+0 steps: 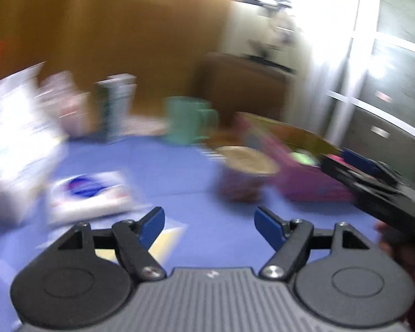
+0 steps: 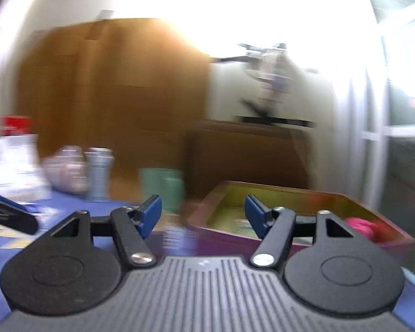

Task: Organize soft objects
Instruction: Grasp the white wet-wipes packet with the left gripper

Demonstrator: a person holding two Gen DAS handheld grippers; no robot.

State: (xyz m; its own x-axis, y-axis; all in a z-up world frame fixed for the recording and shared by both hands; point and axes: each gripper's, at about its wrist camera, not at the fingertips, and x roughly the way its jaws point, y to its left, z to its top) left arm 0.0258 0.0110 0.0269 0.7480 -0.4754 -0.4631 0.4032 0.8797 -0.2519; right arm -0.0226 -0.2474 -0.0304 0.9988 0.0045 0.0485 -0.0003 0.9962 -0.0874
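Both views are smeared with blur. At far left I see white packets (image 1: 16, 138) stacked near the desk (image 1: 179, 171) edge, and a white pouch with a blue mark (image 1: 88, 191) lying nearer. My left tongs (image 1: 209, 225) stand apart with nothing between them, over open blue desk. Farther back is a green mug (image 1: 189, 120). Right of it sits the purple box (image 2: 290, 221), a pink soft thing (image 2: 361, 228) in its right corner. My right tongs (image 2: 203, 215) gape empty before its near rim.
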